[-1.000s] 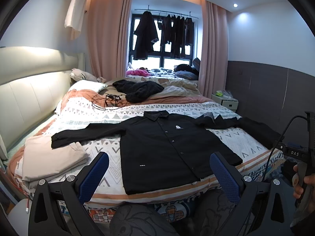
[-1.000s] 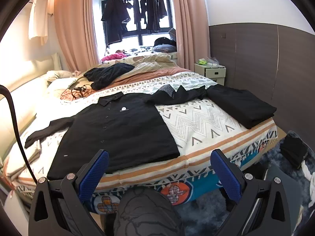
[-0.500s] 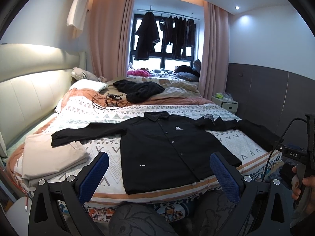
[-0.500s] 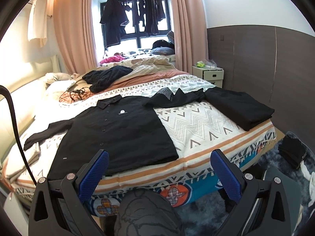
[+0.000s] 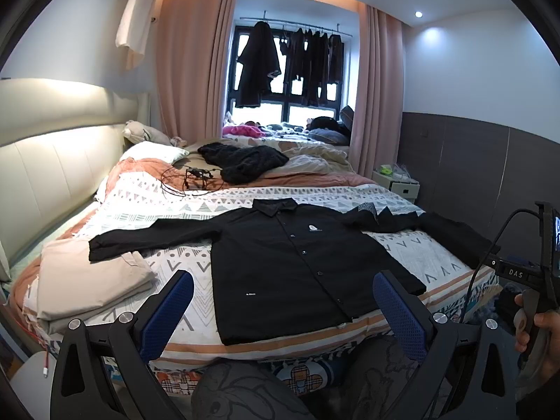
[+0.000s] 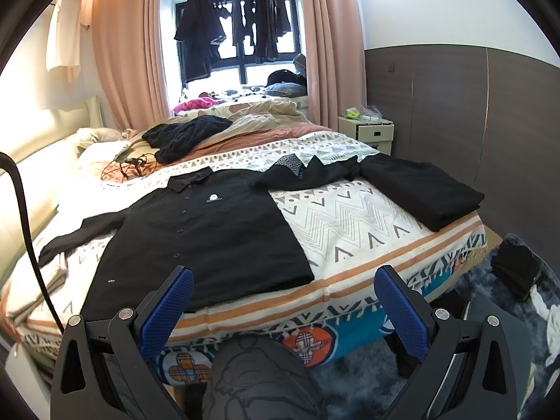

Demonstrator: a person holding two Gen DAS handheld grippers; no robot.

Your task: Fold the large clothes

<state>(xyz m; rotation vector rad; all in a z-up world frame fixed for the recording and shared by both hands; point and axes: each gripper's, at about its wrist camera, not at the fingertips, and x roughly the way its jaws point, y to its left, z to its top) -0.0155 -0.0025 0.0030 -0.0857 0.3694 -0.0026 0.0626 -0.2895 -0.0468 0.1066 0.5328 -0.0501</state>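
lying at the left on the bed: a folded beige garment, seemingly finished, with one sleeve end of the black button-up shirt resting on its edge. lying flat, face up and unfolded in the middle, sleeves spread wide, hem near the front edge, so judging its folding as not yet begun; sitting at the right, a folded black garment, apparently done. hovering short of the bed, left gripper and right gripper, both gaping wide, gripping nothing.
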